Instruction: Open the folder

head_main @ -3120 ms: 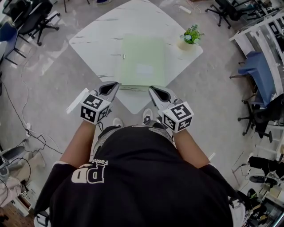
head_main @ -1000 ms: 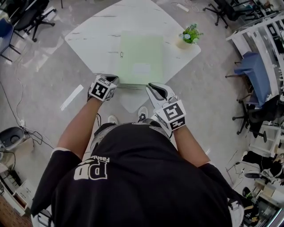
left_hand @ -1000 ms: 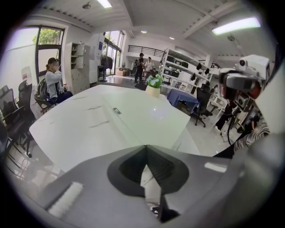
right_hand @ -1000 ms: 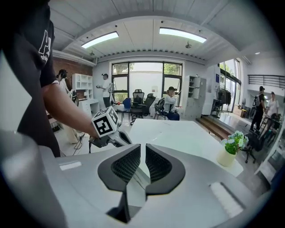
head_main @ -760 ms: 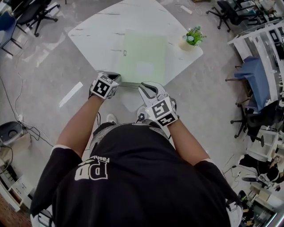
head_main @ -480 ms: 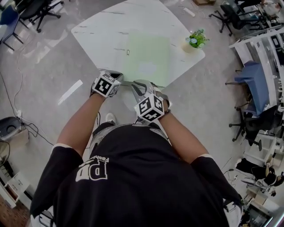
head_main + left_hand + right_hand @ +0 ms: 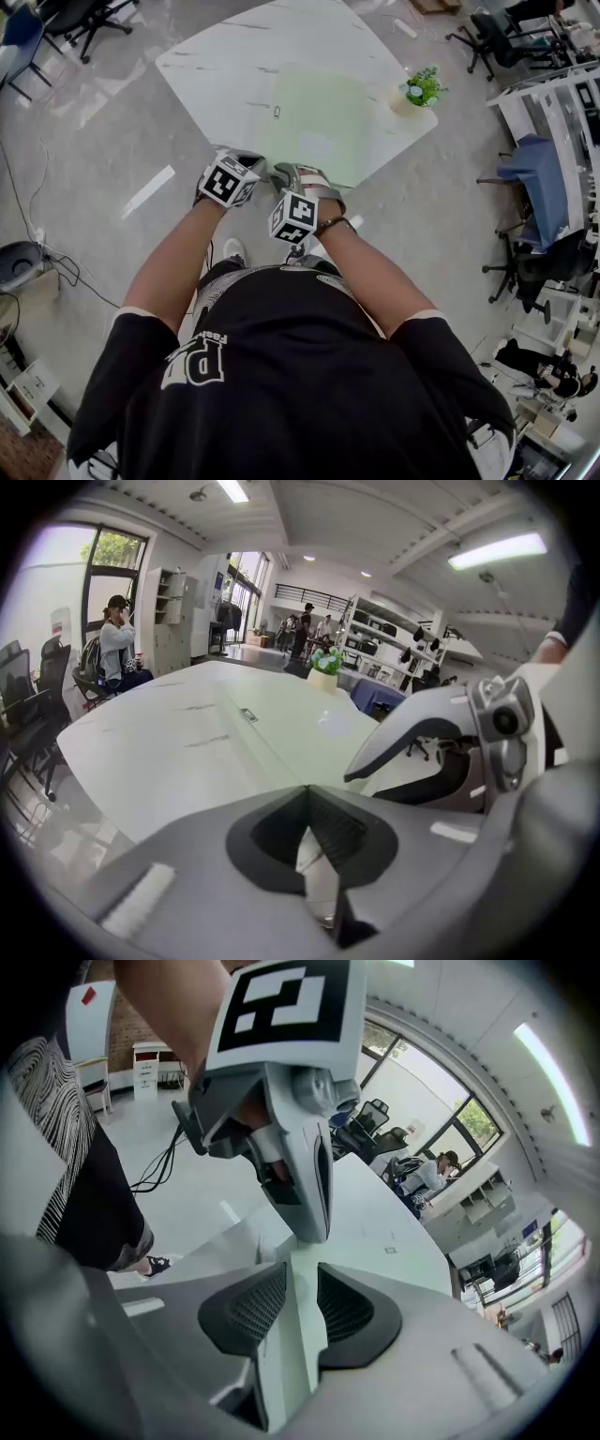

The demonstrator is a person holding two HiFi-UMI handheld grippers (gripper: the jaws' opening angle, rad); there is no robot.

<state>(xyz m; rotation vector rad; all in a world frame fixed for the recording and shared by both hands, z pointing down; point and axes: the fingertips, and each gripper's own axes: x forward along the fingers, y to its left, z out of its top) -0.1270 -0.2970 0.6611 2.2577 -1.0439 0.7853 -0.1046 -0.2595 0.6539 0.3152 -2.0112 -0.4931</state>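
A pale green folder [image 7: 314, 122] lies shut on the white marble-look table [image 7: 225, 66]. My left gripper [image 7: 247, 159] rests at the table's near edge, just left of the folder's near-left corner. In the left gripper view its tips [image 7: 305, 789] meet with nothing between them, and the folder [image 7: 291, 719] stretches away ahead. My right gripper [image 7: 289, 174] is rolled onto its side at that same corner, close beside the left one. Its jaws [image 7: 298, 1265] have just been opening. A pale green strip of the folder's edge [image 7: 292, 1335] runs between the pads, which do not visibly clamp it.
A small potted plant [image 7: 420, 89] stands on the table's right corner. Office chairs [image 7: 487, 33] and shelving [image 7: 553, 103] ring the table. A seated person [image 7: 117, 649] is by the far windows. White tape [image 7: 148, 190] marks the floor at left.
The right gripper has swung left and down to the folder's near-left corner, rolling its marker cube over. The left gripper has stayed at the table edge for the last second.
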